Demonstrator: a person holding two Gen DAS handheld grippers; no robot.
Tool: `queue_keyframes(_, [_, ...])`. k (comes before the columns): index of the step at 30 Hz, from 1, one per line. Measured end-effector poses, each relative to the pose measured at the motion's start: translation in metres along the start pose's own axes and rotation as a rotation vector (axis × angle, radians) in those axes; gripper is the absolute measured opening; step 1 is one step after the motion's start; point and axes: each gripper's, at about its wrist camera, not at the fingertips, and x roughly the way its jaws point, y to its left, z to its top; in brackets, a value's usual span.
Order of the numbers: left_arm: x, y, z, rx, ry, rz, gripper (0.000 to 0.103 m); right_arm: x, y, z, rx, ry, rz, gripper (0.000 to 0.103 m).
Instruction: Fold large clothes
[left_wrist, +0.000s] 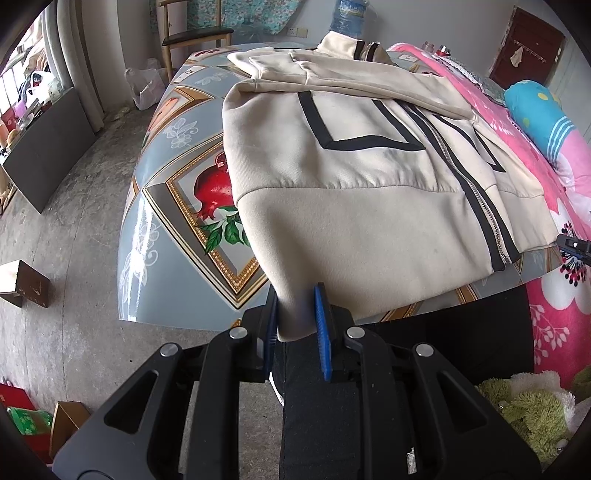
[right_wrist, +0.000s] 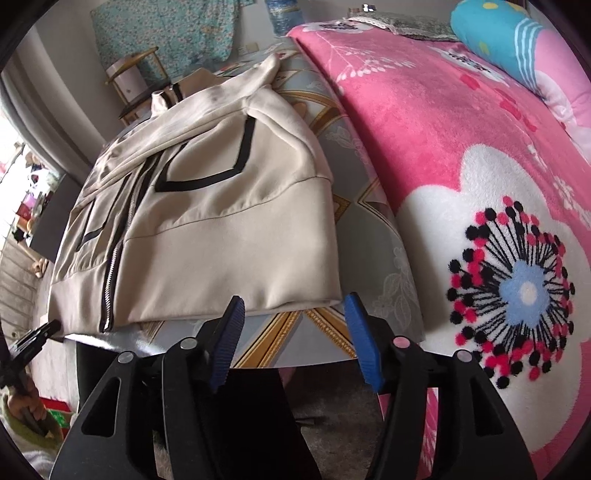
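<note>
A cream zip jacket (left_wrist: 354, 177) with black stripes lies on a table with a patterned cover (left_wrist: 177, 155), sleeves folded across its chest. My left gripper (left_wrist: 297, 314) is shut on the jacket's near left hem corner, which is lifted off the table edge. In the right wrist view the jacket (right_wrist: 221, 206) lies flat, and my right gripper (right_wrist: 295, 321) is open and empty, just in front of the near right hem corner. The left gripper's tip (right_wrist: 37, 338) shows at the far left of that view.
A pink flowered blanket (right_wrist: 461, 166) covers the bed right of the table, with a blue pillow (left_wrist: 535, 107) on it. A wooden chair (left_wrist: 195, 37) stands behind the table. Boxes (left_wrist: 26, 284) and a plastic bag (left_wrist: 144, 85) lie on the concrete floor at left.
</note>
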Motion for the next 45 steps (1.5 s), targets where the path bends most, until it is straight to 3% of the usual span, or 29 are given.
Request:
queue_keyframes(6, [0.001,-0.001,-0.002,-0.005,-0.003,0.0,0.018,0.014,0.003,0.007,-0.012,-0.016,-0.073,0.054])
queue_keyframes(9, [0.0,-0.002,-0.003,0.005,-0.011,0.004,0.018,0.02,0.006,0.005,-0.036,-0.013,-0.129,0.035])
queue_keyframes(12, [-0.002,-0.006,-0.005,0.031,-0.026,0.011,0.016,0.018,0.006,0.003,-0.046,-0.02,-0.114,0.018])
queue_keyframes(15, [-0.007,-0.01,-0.005,0.061,-0.049,0.013,0.01,0.014,0.01,0.002,-0.055,-0.034,-0.105,0.01])
queue_keyframes(24, [-0.038,-0.006,0.016,0.028,-0.165,-0.063,0.005,-0.016,0.023,0.022,-0.073,-0.137,-0.069,0.009])
queue_keyframes(33, [-0.046,0.006,0.072,-0.01,-0.256,-0.101,0.005,-0.023,0.047,0.075,-0.133,-0.256,-0.051,0.009])
queue_keyframes(37, [-0.038,0.015,0.102,-0.031,-0.269,-0.093,0.005,-0.014,0.058,0.109,-0.152,-0.287,-0.048,0.009])
queue_keyframes(45, [0.01,0.039,0.163,-0.102,-0.192,-0.085,0.005,0.035,0.065,0.173,-0.157,-0.262,-0.05,0.009])
